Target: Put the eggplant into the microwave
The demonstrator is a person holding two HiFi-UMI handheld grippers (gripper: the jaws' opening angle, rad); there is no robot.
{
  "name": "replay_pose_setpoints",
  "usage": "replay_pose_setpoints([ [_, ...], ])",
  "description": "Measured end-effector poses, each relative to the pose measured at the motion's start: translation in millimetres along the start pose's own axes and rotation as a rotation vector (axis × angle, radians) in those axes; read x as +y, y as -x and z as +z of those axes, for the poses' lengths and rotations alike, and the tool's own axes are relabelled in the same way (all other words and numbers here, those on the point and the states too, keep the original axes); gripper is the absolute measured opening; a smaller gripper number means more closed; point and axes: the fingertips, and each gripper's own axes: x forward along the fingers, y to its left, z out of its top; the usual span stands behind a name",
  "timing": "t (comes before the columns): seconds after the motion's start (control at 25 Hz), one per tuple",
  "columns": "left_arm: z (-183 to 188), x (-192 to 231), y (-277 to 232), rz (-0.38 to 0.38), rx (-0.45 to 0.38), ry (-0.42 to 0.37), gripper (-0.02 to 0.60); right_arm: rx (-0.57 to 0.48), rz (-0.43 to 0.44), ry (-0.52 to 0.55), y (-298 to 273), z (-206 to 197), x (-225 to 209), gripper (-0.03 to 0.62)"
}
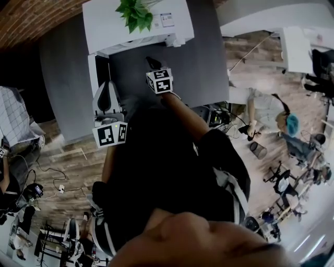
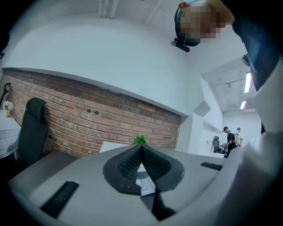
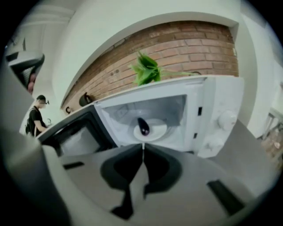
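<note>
The dark purple eggplant (image 3: 143, 126) lies on the white turntable plate (image 3: 155, 130) inside the white microwave (image 3: 221, 114). The microwave's door (image 3: 73, 134) hangs open to the left. My right gripper (image 3: 143, 149) is just in front of the opening, tilted down, shut and empty. In the head view the microwave (image 1: 104, 21) stands at the far end of the grey table, with the right gripper (image 1: 151, 61) before it. To its left is my left gripper (image 1: 108, 84). In its own view the left gripper (image 2: 140, 149) points level, jaws together with nothing between them.
A green potted plant (image 1: 136, 13) sits on top of the microwave. The grey table (image 1: 209, 62) stretches to the right of it. A brick wall (image 2: 88, 119) runs behind, with a black office chair (image 2: 33, 128) at the left. People stand in the background (image 2: 230, 141).
</note>
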Motion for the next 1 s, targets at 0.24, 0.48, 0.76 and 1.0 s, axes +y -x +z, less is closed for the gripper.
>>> replay_pose_setpoints([
  [0.24,-0.1,-6.4,17.2,-0.025,-0.018,-0.015,0.034,-0.077,0.006,-0.006,65.0,12.7,15.7,0.035],
  [0.48,-5.4,-15.6,27.4,-0.066,-0.019,-0.023,0.034,-0.166,0.043,0.014,129.0,23.6,47.1,0.035],
  [0.76,-12.7,-31.6,35.1,-0.116,-0.006,-0.042,0.034,-0.243,0.033,0.01,183.0,30.8,62.2,0.035],
  [1.0,-18.0,-47.5,44.0,-0.153,0.002,-0.041,0.034,-0.283,0.031,0.006,205.1,30.9,65.1,0.034],
])
